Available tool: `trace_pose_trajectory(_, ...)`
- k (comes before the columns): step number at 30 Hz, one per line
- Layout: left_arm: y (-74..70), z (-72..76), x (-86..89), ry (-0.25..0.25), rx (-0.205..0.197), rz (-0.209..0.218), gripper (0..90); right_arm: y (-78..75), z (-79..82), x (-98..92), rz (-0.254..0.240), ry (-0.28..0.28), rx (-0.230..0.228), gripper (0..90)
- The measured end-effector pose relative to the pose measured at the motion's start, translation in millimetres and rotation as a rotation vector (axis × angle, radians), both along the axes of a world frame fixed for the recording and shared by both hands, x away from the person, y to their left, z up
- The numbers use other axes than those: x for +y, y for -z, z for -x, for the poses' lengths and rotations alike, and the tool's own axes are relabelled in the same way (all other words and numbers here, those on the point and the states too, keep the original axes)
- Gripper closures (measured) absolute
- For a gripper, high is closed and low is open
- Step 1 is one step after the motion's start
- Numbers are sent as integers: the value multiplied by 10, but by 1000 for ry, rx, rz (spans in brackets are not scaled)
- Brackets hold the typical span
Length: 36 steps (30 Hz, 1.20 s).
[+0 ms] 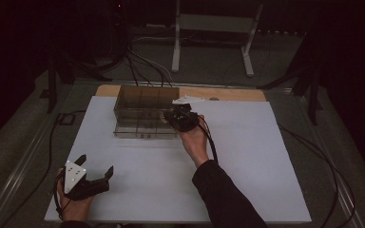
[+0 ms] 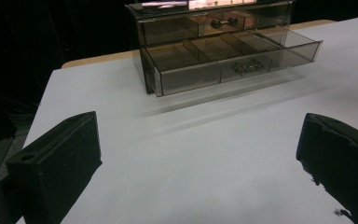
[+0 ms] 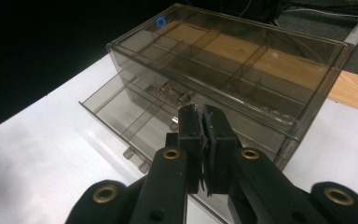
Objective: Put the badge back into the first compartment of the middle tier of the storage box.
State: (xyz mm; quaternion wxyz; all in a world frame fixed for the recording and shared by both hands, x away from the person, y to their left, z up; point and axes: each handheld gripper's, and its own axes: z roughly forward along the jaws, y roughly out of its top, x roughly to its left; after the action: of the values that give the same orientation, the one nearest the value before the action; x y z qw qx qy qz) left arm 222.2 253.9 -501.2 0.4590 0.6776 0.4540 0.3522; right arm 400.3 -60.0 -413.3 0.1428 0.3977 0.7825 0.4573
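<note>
A smoky clear drawer box [image 1: 140,102] stands at the far middle of the white table [image 1: 171,185]. Its lower drawer [image 2: 242,58] is pulled out toward me, with bare dividers inside. My right gripper [image 1: 168,118] hovers at the box's front right corner. Its jaws [image 3: 203,116] are pressed together with nothing between them, just above the open drawer [image 3: 116,107]. My left gripper [image 1: 95,165] rests near the table's front left corner, far from the box [image 2: 214,28]. It [image 2: 198,135] stands open with bare table between its jaws.
A wooden board edge [image 1: 233,94] shows behind the box. A white metal stand [image 1: 209,28] and cables [image 1: 142,66] lie on the floor beyond the table. A cable [image 1: 323,161] trails off the right side.
</note>
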Motion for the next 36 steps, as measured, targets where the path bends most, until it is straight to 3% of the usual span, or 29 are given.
trace_pose_trajectory(36, -1, 2, 7, 1, -4, 2, 5, -3, -88, 257, -39, -17, 2, 877)
